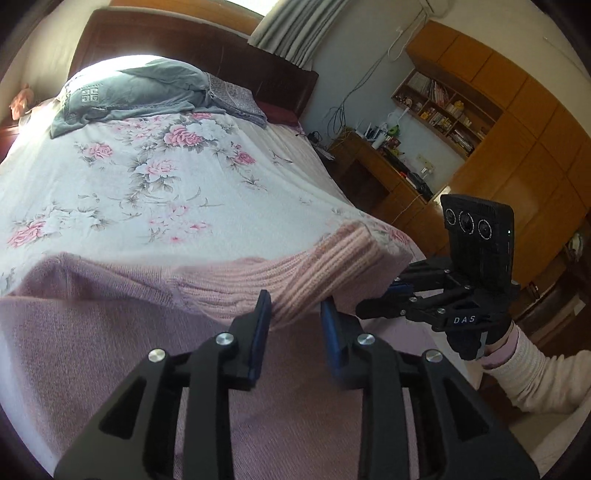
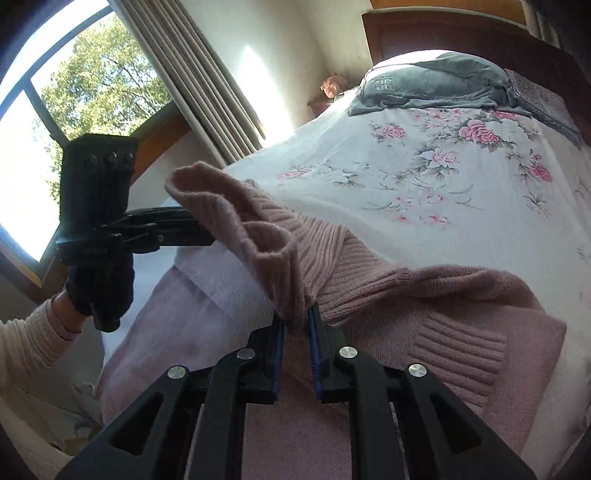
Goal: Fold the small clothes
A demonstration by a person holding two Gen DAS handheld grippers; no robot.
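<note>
While the room stood quiet, the scene read so:
Bed: the flowered bedspread lay wide and flat, a grey pillow at its head by the dark headboard.
Sweater: a pink knit sweater lay spread at the near end of the bed, one ribbed part lifted off the body.
Step in hand: by my judgement a fold was mid-way, the ribbed sleeve or hem being carried over the body.
Right tongs: the right gripper was clamped on the raised ribbed fold.
Left tongs: the left gripper had ribbed knit between its fingers, but a gap showed, so I could not tell whether it gripped.
Sleeves: cream cuffs showed behind each handle.
Next move: probably laying the lifted part flat across the body, both hands level, then letting go without dragging it askew.
</note>
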